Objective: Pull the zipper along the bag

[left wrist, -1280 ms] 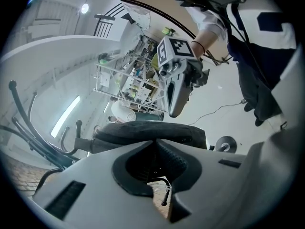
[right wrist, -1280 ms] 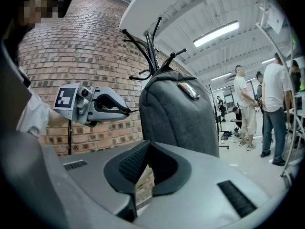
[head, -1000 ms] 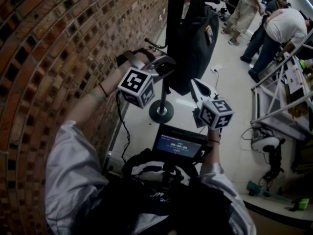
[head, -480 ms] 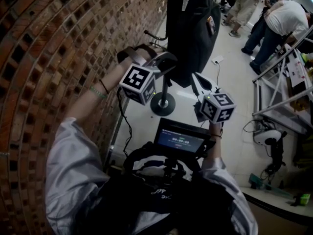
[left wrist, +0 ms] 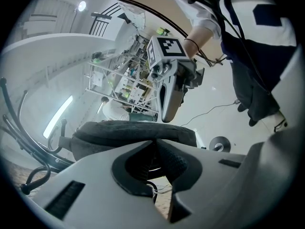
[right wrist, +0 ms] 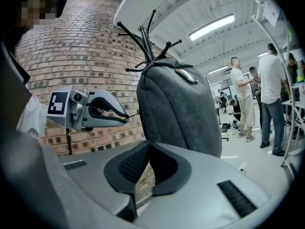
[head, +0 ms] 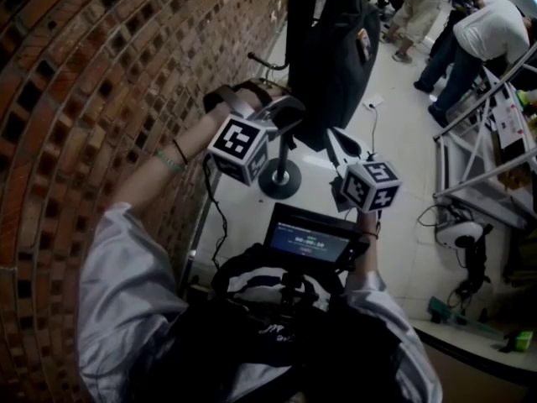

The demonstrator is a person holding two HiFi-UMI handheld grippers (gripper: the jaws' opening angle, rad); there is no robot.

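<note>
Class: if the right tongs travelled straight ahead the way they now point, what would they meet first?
The grey backpack hanging on the coat stand. It sits directly beyond the closed tips of the right tongs. How far off it hangs is unclear.

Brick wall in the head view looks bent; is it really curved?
Likely not: head view's wide lens bows the brick wall; left gripper view is a round fisheye with black corners and a glaring ceiling light; right gripper view shows the bag sharp.

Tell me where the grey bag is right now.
In the head view the grey bag hangs at top centre from the black coat stand, just right of the brick wall.
</note>
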